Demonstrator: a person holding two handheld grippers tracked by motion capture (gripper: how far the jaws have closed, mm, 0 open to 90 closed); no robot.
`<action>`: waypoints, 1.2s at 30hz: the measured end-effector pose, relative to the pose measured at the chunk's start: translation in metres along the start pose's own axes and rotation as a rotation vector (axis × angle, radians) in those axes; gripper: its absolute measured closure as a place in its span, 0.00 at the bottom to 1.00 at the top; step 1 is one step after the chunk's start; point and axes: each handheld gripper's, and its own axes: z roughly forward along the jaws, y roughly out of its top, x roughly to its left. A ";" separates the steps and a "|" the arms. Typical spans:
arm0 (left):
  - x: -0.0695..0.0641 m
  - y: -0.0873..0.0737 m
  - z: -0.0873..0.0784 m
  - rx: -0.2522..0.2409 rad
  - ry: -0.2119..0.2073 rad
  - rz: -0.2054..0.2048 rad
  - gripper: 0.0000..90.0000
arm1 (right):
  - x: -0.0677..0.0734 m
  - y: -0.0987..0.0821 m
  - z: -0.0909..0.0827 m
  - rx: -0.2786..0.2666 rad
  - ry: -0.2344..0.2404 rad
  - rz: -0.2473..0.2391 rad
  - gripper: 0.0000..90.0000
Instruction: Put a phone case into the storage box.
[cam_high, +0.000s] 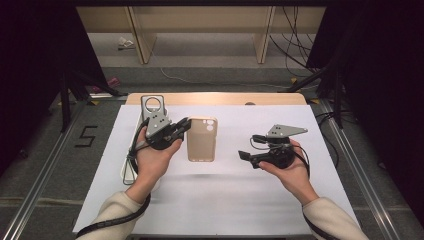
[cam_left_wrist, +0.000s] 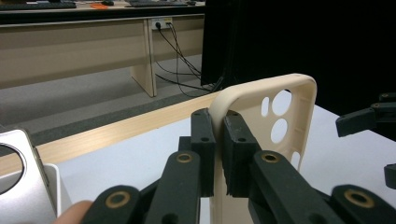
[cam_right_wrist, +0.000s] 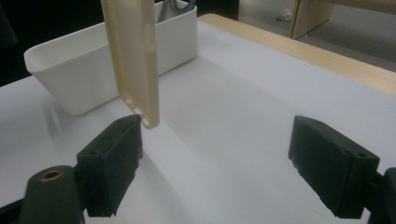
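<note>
A beige phone case (cam_high: 202, 139) hangs above the white mat, its camera holes at the far end. My left gripper (cam_high: 184, 125) is shut on the case's left rim near that end. The left gripper view shows the pads (cam_left_wrist: 204, 140) pinching the case's thin wall (cam_left_wrist: 280, 107). My right gripper (cam_high: 249, 146) stands open to the right of the case, clear of it. In the right gripper view the case (cam_right_wrist: 133, 56) hangs edge-on just past the left jaw, with nothing between the jaws of that gripper (cam_right_wrist: 219, 158).
A white tray (cam_right_wrist: 70, 79) stands at the mat's left edge (cam_high: 126, 172), with a silver phone (cam_high: 153, 106) upright at its far end. The white mat (cam_high: 215, 200) lies on a wooden table (cam_high: 215, 98). Dark stands and cables flank the table.
</note>
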 end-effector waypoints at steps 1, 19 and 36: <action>0.001 0.001 0.000 -0.001 0.002 -0.002 0.93 | -0.001 -0.001 -0.001 -0.003 -0.004 0.001 0.21; 0.016 0.006 -0.009 -0.008 0.028 -0.013 0.93 | -0.012 -0.014 -0.016 0.006 -0.050 0.028 0.21; 0.035 0.016 -0.021 -0.012 0.063 -0.009 0.93 | -0.015 -0.022 -0.024 0.015 -0.069 0.038 0.20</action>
